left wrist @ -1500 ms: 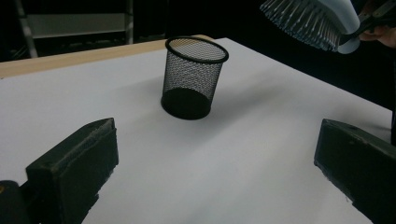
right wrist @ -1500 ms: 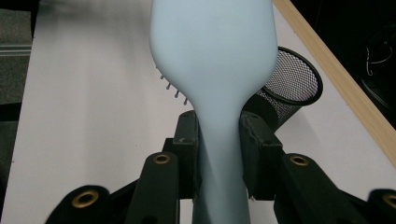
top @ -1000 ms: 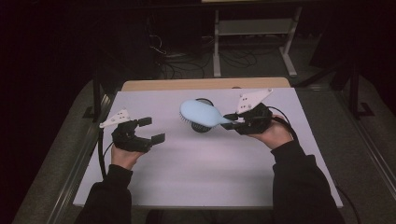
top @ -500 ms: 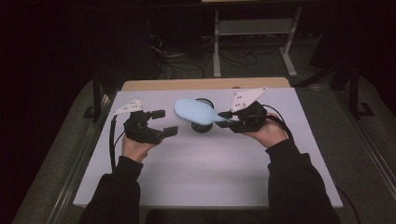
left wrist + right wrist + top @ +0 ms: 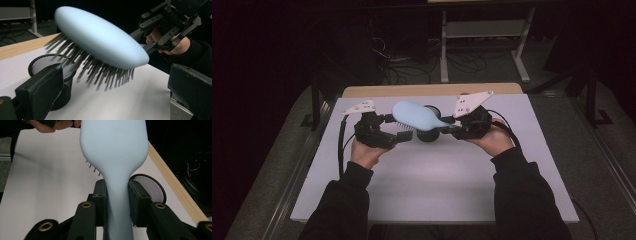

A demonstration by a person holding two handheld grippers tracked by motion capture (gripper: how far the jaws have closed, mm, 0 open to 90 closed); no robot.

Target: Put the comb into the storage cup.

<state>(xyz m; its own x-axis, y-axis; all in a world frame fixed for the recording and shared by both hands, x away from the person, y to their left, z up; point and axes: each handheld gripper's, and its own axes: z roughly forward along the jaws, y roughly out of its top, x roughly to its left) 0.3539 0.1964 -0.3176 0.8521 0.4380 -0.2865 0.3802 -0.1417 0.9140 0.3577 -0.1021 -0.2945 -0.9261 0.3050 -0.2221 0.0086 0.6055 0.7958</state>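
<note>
A light blue hairbrush (image 5: 414,115) hangs level over the white board, bristles down, with my right gripper (image 5: 448,129) shut on its handle. In the right gripper view the narrow handle (image 5: 117,202) is clamped between both pads. Under the brush stands a black mesh cup (image 5: 428,134), upright and empty as far as I see. My left gripper (image 5: 395,128) is open right at the brush head's left end. In the left gripper view the brush head (image 5: 100,37) floats ahead of the wide-apart jaws, untouched, above the mesh cup (image 5: 50,67).
The white board (image 5: 437,185) covers the table, with a wooden strip (image 5: 432,90) along its far edge. A metal rack (image 5: 482,30) and cables lie on the dark floor behind. The board's near half is bare.
My left gripper has moved right and up, from the left part of the board to the brush head. The right gripper has held the brush nearly still.
</note>
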